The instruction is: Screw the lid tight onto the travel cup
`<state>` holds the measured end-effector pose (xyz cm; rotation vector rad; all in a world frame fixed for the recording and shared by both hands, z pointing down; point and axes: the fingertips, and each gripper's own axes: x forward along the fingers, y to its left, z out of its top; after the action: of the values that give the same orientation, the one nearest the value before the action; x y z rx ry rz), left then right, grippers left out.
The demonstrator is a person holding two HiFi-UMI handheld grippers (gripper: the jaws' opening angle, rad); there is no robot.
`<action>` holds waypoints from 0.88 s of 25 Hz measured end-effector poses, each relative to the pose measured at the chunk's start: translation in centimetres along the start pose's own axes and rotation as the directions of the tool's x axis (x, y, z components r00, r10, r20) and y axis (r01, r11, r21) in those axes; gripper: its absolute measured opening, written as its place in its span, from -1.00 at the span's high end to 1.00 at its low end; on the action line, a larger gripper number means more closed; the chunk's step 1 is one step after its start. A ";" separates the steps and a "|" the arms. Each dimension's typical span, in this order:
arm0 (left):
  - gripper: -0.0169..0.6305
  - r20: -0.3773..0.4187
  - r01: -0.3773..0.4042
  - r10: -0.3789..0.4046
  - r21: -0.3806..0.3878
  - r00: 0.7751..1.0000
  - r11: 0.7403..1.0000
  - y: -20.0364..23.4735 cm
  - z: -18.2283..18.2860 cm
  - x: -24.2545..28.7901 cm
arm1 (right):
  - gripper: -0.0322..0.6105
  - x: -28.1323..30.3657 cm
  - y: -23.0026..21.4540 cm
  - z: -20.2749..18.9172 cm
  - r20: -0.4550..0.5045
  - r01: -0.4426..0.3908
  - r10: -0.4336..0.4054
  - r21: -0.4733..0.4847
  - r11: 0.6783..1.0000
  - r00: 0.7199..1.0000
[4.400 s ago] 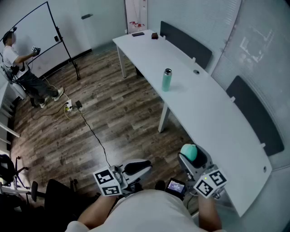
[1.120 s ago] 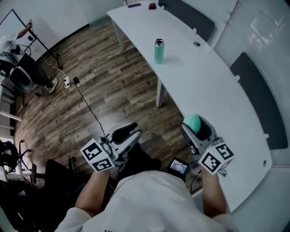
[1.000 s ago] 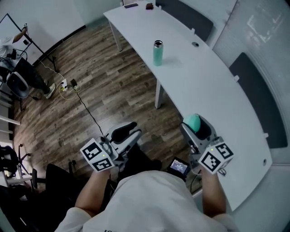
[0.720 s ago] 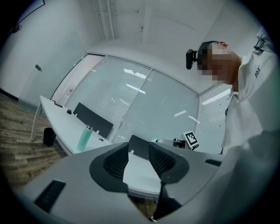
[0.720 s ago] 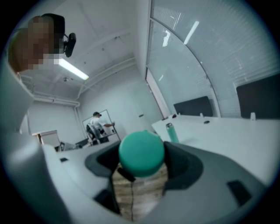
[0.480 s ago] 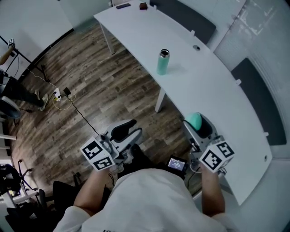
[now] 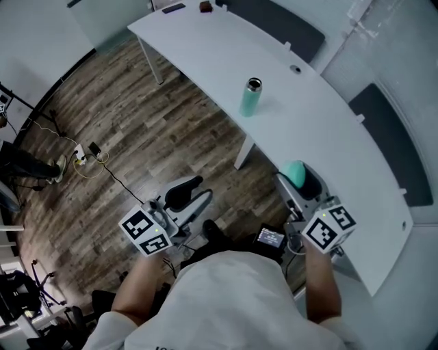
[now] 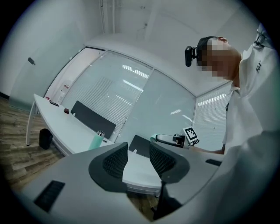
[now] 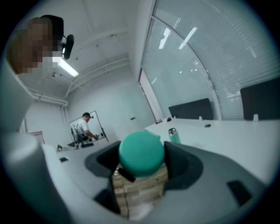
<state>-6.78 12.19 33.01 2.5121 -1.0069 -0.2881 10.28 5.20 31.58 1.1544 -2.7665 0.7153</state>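
The travel cup (image 7: 250,97), teal with a bare metal rim, stands upright and lidless on the long white table (image 7: 328,157); it also shows small in the distance as the cup (image 8: 96,140) and the cup (image 9: 174,136). My right gripper (image 7: 298,179) is shut on the round teal lid (image 7: 295,173), held over the table's near edge, well short of the cup. In the right gripper view the lid (image 9: 141,153) fills the space between the dark pads. My left gripper (image 7: 190,198) hangs over the wooden floor, its jaws (image 8: 138,155) apart with nothing between them.
Dark panels (image 7: 270,19) line the table's far side. Small items (image 7: 205,6) lie at its far end. A small screen (image 7: 269,238) sits by my body. Cables and a power strip (image 7: 89,152) lie on the floor. A person (image 9: 83,127) stands by a whiteboard far off.
The head view has swung, so the cup and table sit differently in frame. Both grippers stay close to my body, the lid still in the right one.
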 end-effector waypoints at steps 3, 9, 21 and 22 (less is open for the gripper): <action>0.45 -0.002 0.007 -0.007 -0.001 1.000 1.000 0.8 0.0 0.4 | -0.09 0.9 -0.2 0.1 -0.008 0.003 -0.003 -0.003 1.000 1.000; 0.45 -0.007 -0.007 0.007 -0.013 1.000 1.000 3.0 -0.2 3.1 | -0.09 2.9 -2.4 0.9 -0.027 -0.015 0.015 -0.010 1.000 1.000; 0.44 -0.026 -0.048 0.049 0.028 0.998 0.998 5.8 0.6 10.9 | -0.09 6.6 -7.7 3.7 -0.045 -0.085 0.085 0.004 0.996 0.995; 0.44 -0.033 -0.048 0.049 0.031 0.998 0.998 5.7 0.4 11.5 | -0.09 6.7 -8.1 3.8 -0.044 -0.090 0.090 0.007 0.996 0.995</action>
<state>-2.16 0.30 34.82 2.5071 -1.0648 -0.2162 11.46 -5.80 32.91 1.0080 -2.7968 0.7471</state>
